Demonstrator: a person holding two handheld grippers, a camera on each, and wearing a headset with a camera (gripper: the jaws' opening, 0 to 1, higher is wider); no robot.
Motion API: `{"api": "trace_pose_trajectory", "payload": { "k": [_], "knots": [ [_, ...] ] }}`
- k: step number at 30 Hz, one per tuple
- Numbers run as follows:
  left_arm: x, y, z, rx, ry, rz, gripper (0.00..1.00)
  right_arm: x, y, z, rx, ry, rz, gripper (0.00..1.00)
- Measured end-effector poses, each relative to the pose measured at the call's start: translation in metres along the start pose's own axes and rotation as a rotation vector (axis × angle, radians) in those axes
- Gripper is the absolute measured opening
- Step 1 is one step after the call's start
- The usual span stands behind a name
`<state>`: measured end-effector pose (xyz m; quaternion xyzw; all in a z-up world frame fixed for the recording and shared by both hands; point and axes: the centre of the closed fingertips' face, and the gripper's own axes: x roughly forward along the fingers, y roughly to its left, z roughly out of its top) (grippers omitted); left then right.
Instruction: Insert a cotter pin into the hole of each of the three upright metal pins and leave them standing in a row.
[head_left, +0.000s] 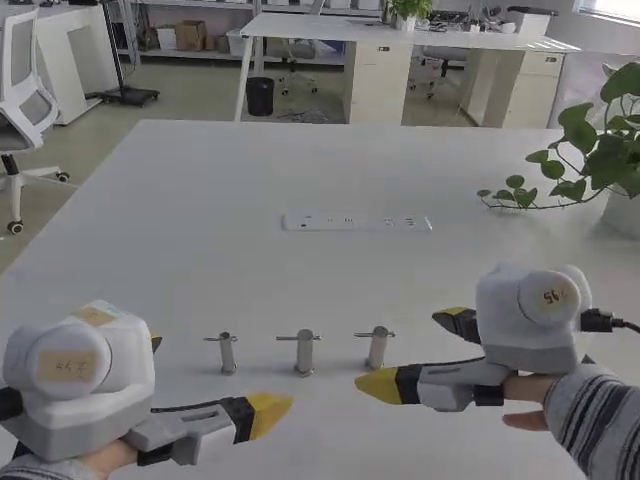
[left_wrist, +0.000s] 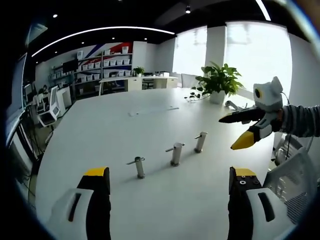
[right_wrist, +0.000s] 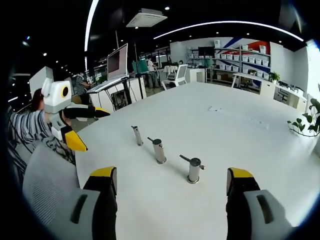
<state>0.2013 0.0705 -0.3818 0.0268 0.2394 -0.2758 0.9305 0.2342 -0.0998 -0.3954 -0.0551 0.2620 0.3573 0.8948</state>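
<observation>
Three metal pins stand upright in a row on the white bench, toward its near edge: left pin, middle pin, right pin. They stand apart from each other w/ roughly even gaps. Each carries one of the cotter pins crosswise thru its top.

The left gripper sits low at near left. Its jaws are spread wide w/ nothing btwn them, and the yellow tips point right. In the head view one tip lies nearer than the row, btwn the left and middle pins, not touching either.

The right gripper is at near right w/ a striped sleeve behind it. Its jaws are also wide apart and empty, tips pointing left. The lower tip is just beside the right pin but apart from it.

Other things all lie well away from the row:
- a power strip flat on the bench, mid-bench, well beyond the pins
- a potted plant at the far right edge, w/ a vine trailing onto the bench
- an office chair on the floor at far left
- a dark bin under a far desk
</observation>
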Motion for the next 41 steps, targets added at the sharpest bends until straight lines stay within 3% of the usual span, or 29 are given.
{"api": "trace_pose_trajectory", "payload": {
  "k": [9,12,23,41],
  "knots": [
    [0.000,0.001,0.003,-0.016,-0.010,0.015,0.97,-0.003,-0.003,-0.003,0.038,-0.012,-0.047,0.93],
    [-0.004,0.000,0.004,0.010,-0.026,0.029,0.96,-0.005,-0.002,-0.009,0.025,0.006,-0.058,0.92],
    [-0.008,-0.001,0.004,0.009,-0.022,0.029,0.97,-0.011,0.006,-0.014,0.075,-0.005,-0.060,0.91],
    [-0.012,-0.002,0.001,0.021,0.000,0.033,0.98,-0.014,0.016,-0.019,0.090,0.003,-0.051,0.90]
  ]
}}
